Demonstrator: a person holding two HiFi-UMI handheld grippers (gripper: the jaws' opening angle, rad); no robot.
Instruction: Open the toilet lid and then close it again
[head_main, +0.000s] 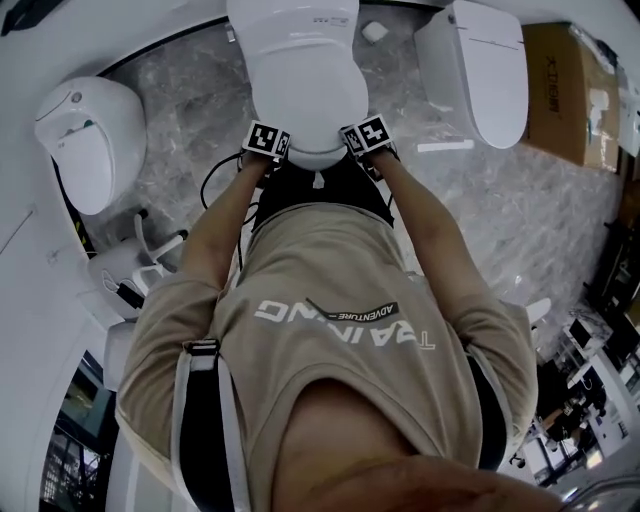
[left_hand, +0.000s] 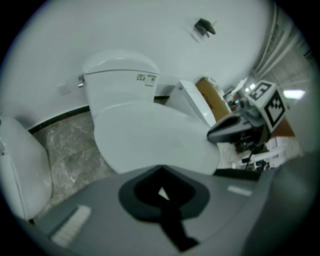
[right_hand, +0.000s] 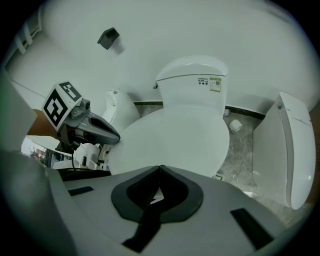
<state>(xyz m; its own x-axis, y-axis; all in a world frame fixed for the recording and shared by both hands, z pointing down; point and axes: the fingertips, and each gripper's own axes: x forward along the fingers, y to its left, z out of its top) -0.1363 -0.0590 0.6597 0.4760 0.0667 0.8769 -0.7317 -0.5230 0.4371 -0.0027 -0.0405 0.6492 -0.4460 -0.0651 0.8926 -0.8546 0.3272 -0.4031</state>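
Note:
A white toilet stands in front of me with its lid (head_main: 310, 95) down flat over the bowl, below the tank (head_main: 292, 20). Both grippers sit at the lid's near rim, one on each front corner. My left gripper (head_main: 272, 150) is at the left corner and my right gripper (head_main: 358, 146) at the right. In the left gripper view the jaws of the left gripper (left_hand: 161, 169) meet just short of the lid (left_hand: 150, 137), with nothing between them. The right gripper (right_hand: 160, 167) looks the same over the lid (right_hand: 175, 140). Whether either tip touches the rim is hidden.
A second toilet (head_main: 85, 140) stands to the left and a third (head_main: 485, 70) to the right, both close by. A cardboard box (head_main: 570, 90) sits at the far right. A paper roll (head_main: 375, 32) lies beside the tank and cables (head_main: 215, 180) trail over the marble floor.

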